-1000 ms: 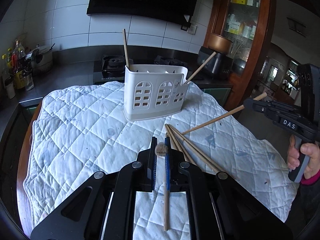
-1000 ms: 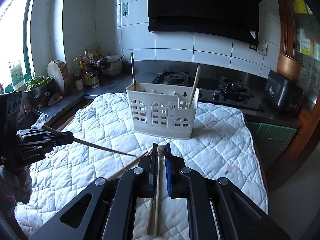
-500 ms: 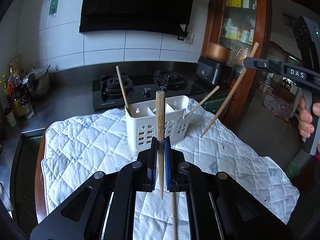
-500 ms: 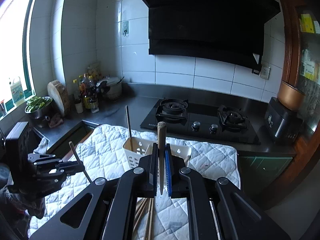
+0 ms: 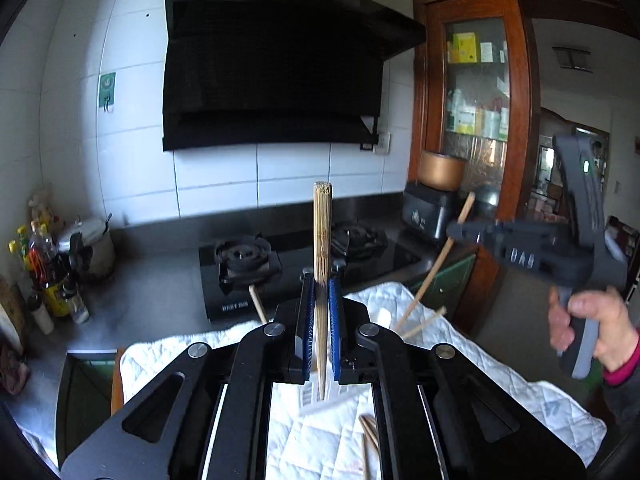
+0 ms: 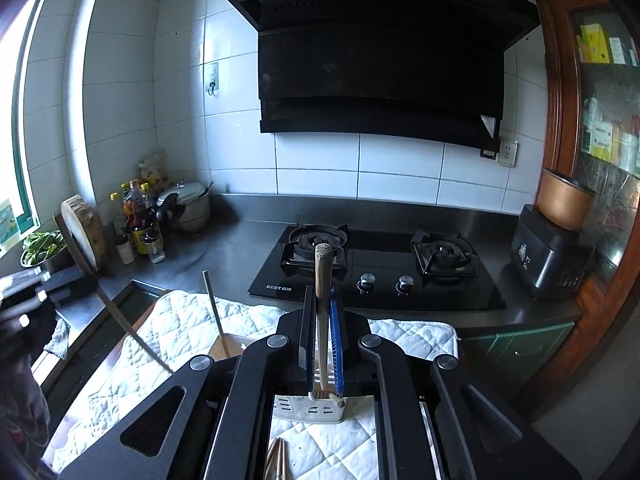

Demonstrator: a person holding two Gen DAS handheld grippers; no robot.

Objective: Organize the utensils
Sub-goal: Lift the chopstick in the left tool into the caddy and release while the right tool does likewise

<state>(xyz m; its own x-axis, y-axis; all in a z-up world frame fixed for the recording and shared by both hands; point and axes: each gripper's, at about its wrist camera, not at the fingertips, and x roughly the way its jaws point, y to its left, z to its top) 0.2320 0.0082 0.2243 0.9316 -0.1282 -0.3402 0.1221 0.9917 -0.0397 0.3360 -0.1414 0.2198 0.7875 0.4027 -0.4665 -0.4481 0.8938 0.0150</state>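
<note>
My left gripper (image 5: 319, 312) clamped on bamboo chopstick (image 5: 321, 264), right gripper (image 6: 323, 320) on another chopstick (image 6: 322, 304); both upright above white utensil caddy (image 6: 308, 410). Carrying step; next I lower tips into compartment.

Range hood (image 6: 380, 52) — a small white brand word stands at the upper left corner of its black front; the letters are too small to read with certainty in either wrist view.

Gas hob (image 6: 376, 276) — the word "BEST", followed by small characters that cannot be made out, is printed in white on the front left of the black glass top. In the left wrist view the same mark on the gas hob (image 5: 236, 306) is blurred.

Right gripper (image 5: 460, 232) — raised letters "DAS" stand on the side of its dark body, seen from the left wrist camera.

No other text is legible.
</note>
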